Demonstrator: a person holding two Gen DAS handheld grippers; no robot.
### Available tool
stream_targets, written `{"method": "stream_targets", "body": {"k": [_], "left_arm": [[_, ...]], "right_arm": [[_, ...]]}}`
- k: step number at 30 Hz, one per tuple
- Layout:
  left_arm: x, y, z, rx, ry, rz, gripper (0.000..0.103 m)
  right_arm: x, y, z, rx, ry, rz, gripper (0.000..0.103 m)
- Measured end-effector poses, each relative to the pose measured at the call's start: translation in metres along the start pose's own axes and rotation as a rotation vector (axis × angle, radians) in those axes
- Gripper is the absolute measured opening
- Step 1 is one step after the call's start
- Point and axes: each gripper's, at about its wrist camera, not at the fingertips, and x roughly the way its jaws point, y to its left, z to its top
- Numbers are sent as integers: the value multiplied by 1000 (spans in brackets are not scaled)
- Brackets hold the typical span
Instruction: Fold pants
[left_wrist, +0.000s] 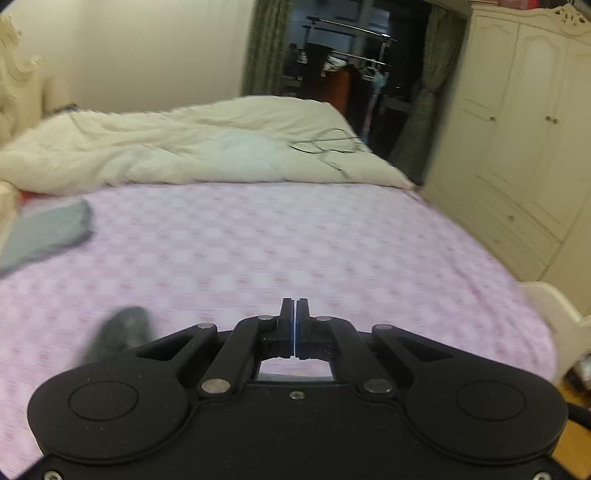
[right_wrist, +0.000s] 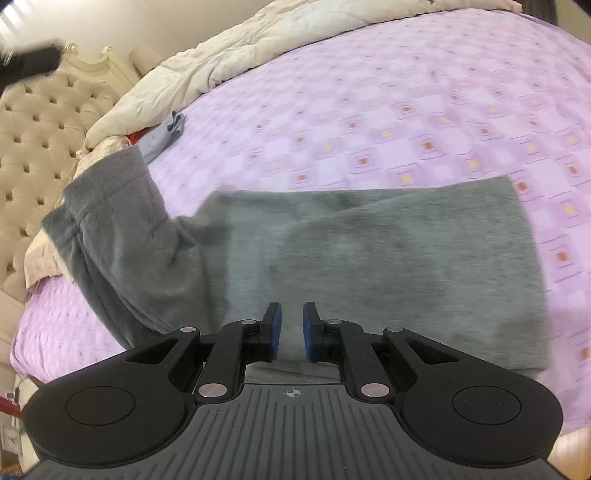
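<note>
We judge the grey pants (right_wrist: 369, 258) soft and limp, maybe fleecy, best pinched at an edge; our right gripper (right_wrist: 291, 328) has narrow-parted fingers, the left gripper (left_wrist: 296, 325) closed, empty.

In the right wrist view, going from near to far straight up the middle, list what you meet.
right gripper → grey pants → purple checked sheet → cream duvet

Dim warm indoor light; motion blur; fisheye-bent edges
</note>
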Motion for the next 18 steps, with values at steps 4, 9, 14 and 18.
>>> {"method": "stream_targets", "body": {"k": [4, 9, 14, 18], "left_arm": [[22, -3, -19, -114, 77, -29, 6], [20, 45, -39, -218, 155, 78, 7], [-16, 109, -40, -289, 74, 125, 14], [-9, 156, -45, -339, 143, 178, 26]], "right_arm": [[-10, -16, 0, -34, 21, -5, 12], [-6, -18, -1, -33, 56, -15, 13], [12, -6, 15, -14, 50, 3, 15], [29, 0, 43, 57, -5, 37, 37]]}}
